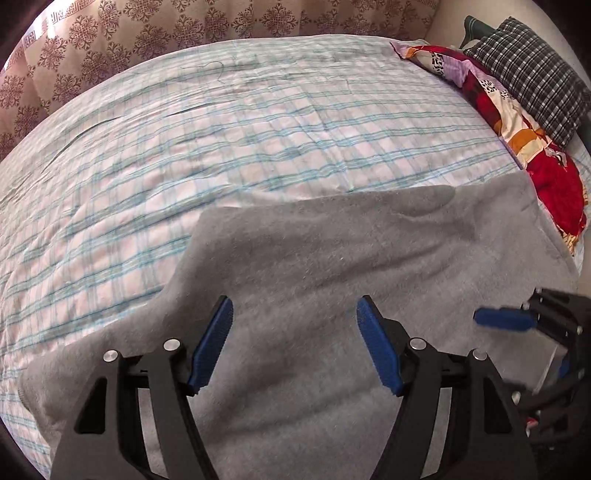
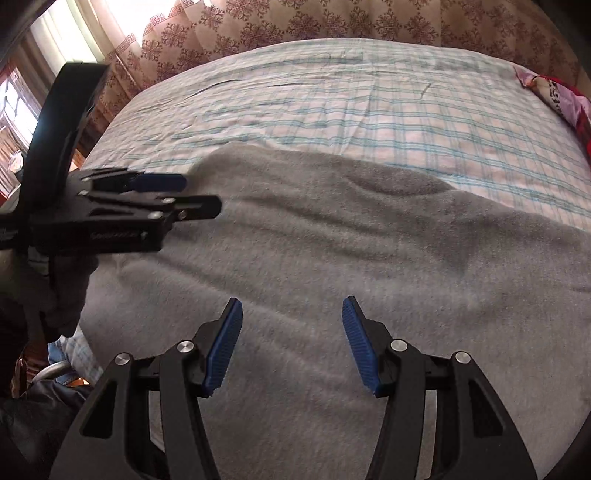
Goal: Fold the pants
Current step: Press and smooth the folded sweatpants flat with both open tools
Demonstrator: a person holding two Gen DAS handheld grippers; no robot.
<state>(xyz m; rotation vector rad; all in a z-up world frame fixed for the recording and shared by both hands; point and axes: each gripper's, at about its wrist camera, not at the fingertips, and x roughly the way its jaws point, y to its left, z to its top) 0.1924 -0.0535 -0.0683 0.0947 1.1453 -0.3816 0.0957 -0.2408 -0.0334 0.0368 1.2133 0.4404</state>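
Your left gripper [image 1: 294,343] hangs over the near part of the grey pants [image 1: 332,266], jaws spread wide with nothing pinched between them; only fabric lies below. Your right gripper [image 2: 291,345] is the same: jaws apart, blue pads [image 2: 224,347] clear of the cloth, nothing gripped.

The pants lie flat along the near edge of the bed [image 1: 221,129]. In the left wrist view their far edge runs as an almost straight line across the bed, ending close to the patterned pillow [image 1: 517,122] at the right edge. Their left edge slopes back toward the near-left corner. A few soft ridges and one shallow dent sit near the far edge.

Beyond the pants, the checked sheet is wrinkled but bare up to the curtain [image 1: 147,33] along the far edge, so you have free room ahead and to the left. To the right, the pillows [image 1: 532,70] crowd the edge.

In the right wrist view, your left gripper [image 2: 159,182] sits at the pants' left edge, well apart from your right one.
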